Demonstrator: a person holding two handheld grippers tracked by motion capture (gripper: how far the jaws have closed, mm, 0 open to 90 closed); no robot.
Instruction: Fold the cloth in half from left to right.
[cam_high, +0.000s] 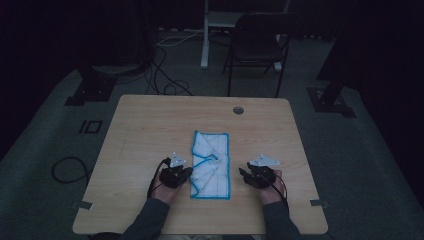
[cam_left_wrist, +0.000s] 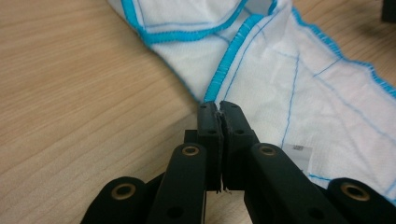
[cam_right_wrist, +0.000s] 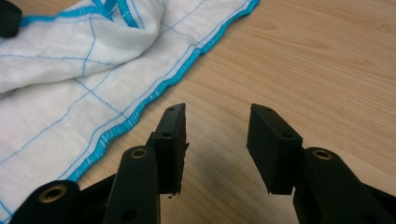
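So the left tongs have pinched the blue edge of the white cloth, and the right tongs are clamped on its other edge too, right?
Not quite. The left tongs do pinch the white cloth at its blue edge, but the right tongs stand open over the bare table, beside the cloth and gripping nothing. The right gripper view shows this.

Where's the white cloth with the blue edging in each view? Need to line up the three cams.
High view: the cloth lies mid-table, partly folded, between the left gripper and right gripper.
Left gripper view: upper middle to right; the shut jaws pinch its blue hem.
Right gripper view: upper left, beside the open jaws, untouched.
Shared landmark: the blue stitched hem on the wooden table.
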